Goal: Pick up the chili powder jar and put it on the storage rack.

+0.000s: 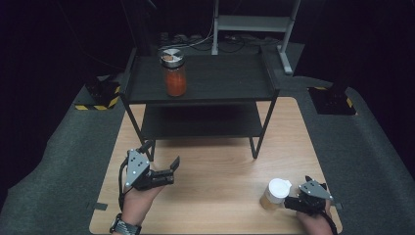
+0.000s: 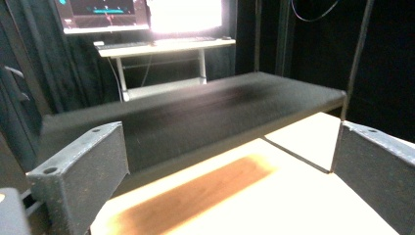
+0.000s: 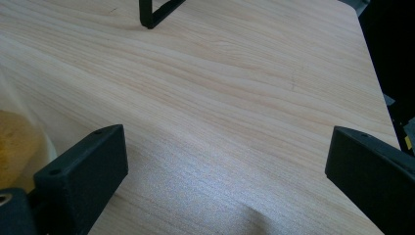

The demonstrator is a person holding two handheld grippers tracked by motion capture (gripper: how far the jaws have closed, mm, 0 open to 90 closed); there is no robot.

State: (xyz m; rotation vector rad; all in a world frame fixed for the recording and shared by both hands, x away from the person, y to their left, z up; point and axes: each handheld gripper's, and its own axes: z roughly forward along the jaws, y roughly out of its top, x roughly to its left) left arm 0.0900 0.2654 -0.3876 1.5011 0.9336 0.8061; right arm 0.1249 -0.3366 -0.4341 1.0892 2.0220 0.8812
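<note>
Wooden desk under a black two-tier shelf. On the top tier, near its left end, a jar with reddish contents and a lid, standing upright. On the desk at front right, a small jar with a white lid and yellowish contents, upright.

Left claw held just over the desk at front left, near the shelf's left front leg — released, jaws spread wide, nothing between them. Seen along its own jaws: the lower tier straight ahead, bare desk beneath.

Right claw at front right, just beside the small jar, on its right side. Released too — jaws wide apart in the right gripper view, only bare wood between them. Small jar at the left edge there, outside the left jaw, close to it; touching or not, cannot tell. Shelf leg at the top of that view.
</note>
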